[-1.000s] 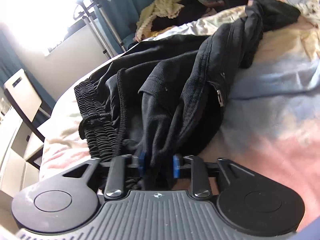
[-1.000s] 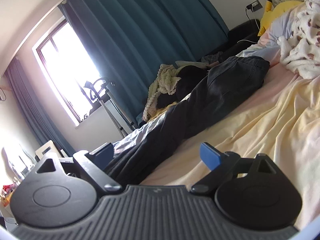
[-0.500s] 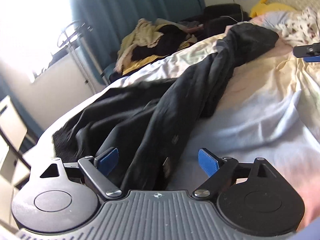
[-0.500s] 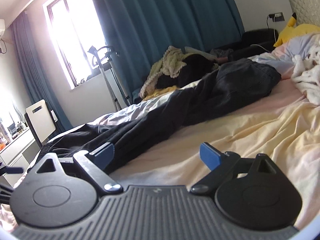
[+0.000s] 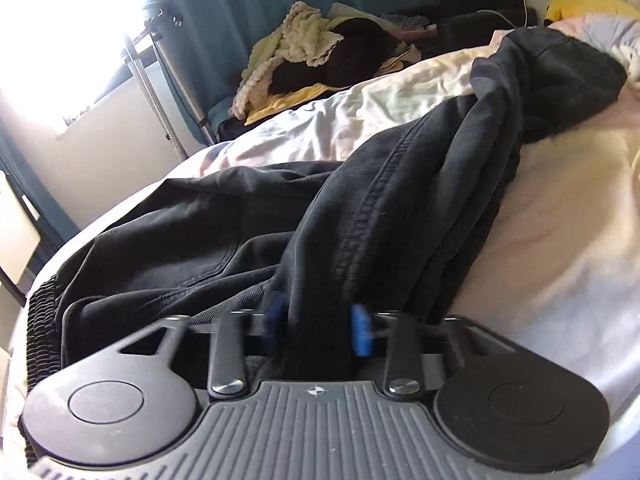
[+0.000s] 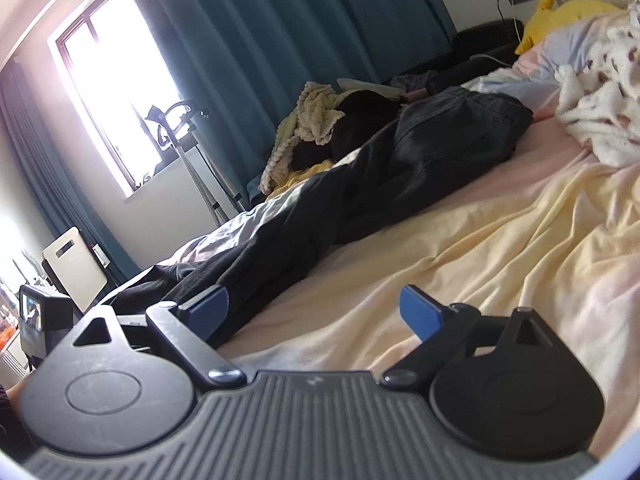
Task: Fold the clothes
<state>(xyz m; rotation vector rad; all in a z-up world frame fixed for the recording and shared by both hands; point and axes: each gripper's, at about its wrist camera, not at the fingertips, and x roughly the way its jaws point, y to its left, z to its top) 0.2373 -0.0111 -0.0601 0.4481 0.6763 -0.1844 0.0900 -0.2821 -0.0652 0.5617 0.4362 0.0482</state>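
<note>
Closing on a fold of the black pants, the left gripper has its blue pads blurry w/ the dark cloth bunched up between them. The pads look like they touch the cloth on both sides, tho the blur makes it hard to be sure how tight the squeeze is.

The pants lie long across the bed, from the near left to the far right. Near the left gripper the cloth is piled up & twisted, w/ a thick stitched seam running up the middle. A stretchy ruffled waistband sits at the near left edge of the bed. The far end of the pants is a rumpled lump by the pillows.

The right gripper is wide open w/ nothing in it. Its left pad is just beside the near part of the pants, but I can't tell if it touches. Its right pad is over the bare yellow sheet, well apart from the pants.

Other stuff in the room: a heap of clothes past the far side of the bed, cream, yellow & black. A fluffy white blanket w/ brown spots is at the far right. A yellow plush toy sits by the wall. Big teal curtains hang behind it all, next to a bright window. A metal stand is in front of the window.
</note>
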